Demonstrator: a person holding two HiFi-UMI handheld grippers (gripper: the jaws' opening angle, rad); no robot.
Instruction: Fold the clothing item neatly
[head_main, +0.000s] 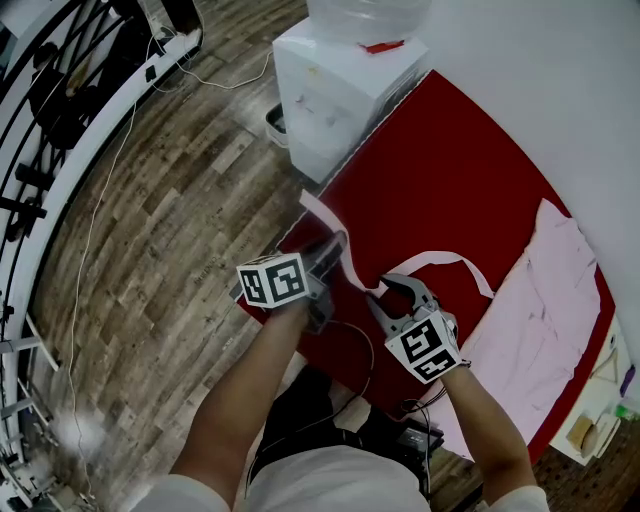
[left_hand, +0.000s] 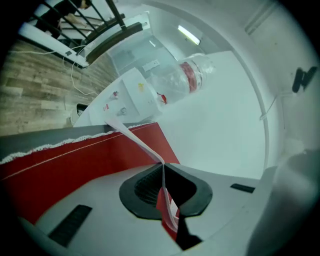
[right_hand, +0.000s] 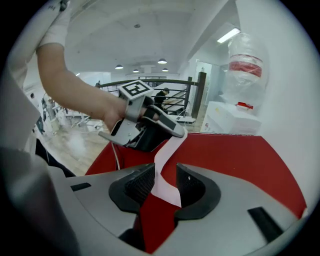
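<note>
A pale pink garment (head_main: 545, 310) lies spread on the red table (head_main: 450, 150) at the right. Its long pink strap (head_main: 440, 258) runs off to the left in a loop. My left gripper (head_main: 332, 248) is shut on the strap near its free end; in the left gripper view the strap (left_hand: 137, 140) comes out of the closed left gripper (left_hand: 162, 169) and rises up-left. My right gripper (head_main: 392, 288) sits just right of it, open, and the strap (right_hand: 167, 150) passes loosely through the right gripper (right_hand: 165, 182). The left gripper (right_hand: 150, 127) shows beyond, holding the strap taut.
A white water dispenser (head_main: 340, 85) with a clear bottle stands off the table's far left corner. Wooden floor (head_main: 170, 230) and a railing lie to the left, with a cable on the floor. A white wall runs behind the table. A small shelf (head_main: 600, 420) sits at lower right.
</note>
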